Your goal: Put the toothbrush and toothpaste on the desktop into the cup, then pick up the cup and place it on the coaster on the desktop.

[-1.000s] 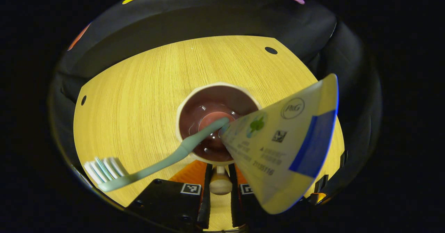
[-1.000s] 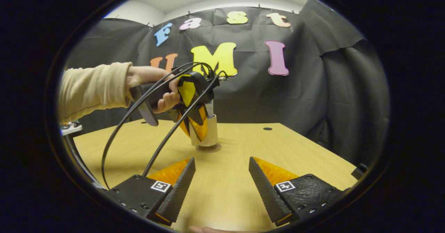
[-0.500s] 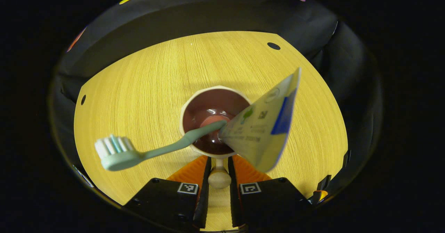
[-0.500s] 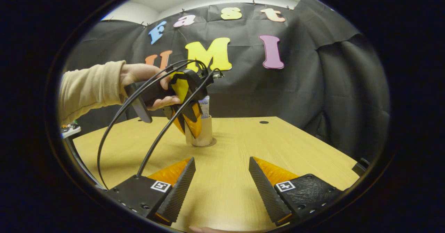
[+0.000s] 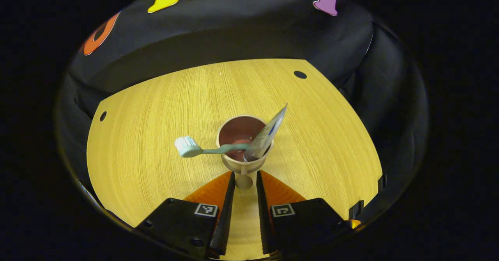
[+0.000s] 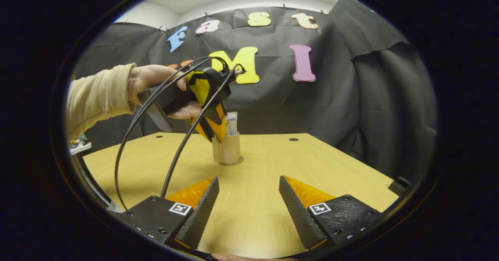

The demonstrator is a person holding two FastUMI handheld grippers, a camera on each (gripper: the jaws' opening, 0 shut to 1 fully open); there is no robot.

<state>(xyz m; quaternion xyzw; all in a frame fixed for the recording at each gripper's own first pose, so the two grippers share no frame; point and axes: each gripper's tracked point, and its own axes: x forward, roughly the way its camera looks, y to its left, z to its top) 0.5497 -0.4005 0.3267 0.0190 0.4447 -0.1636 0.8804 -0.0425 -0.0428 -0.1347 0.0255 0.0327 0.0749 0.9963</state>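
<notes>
A beige cup [image 5: 223, 130] with a dark red inside stands upright on the wooden desk [image 5: 156, 109]. A pale green toothbrush [image 5: 195, 150] leans out of it to the left, and the toothpaste tube [image 5: 267, 134] leans against its right rim. My left gripper [image 5: 245, 175] hangs just above and behind the cup, open by a narrow gap; the cup's round handle knob [image 5: 244, 182] shows at the tips. In the right gripper view the cup [image 6: 228, 150] rests on a thin round coaster [image 6: 236, 162], the left gripper [image 6: 216, 134] by its rim. My right gripper [image 6: 248, 180] stands open over bare desk.
A hand [image 6: 156, 80] in a beige sleeve [image 6: 93, 97] holds the left gripper, and its black cables [image 6: 132, 136] loop down toward the desk's near left. Small round holes [image 5: 300, 74] mark the desk's far corners. Black cloth walls close the back and right.
The left gripper has drawn up and back from the cup, which now looks much smaller and stands free on the coaster. The right gripper has barely moved.
</notes>
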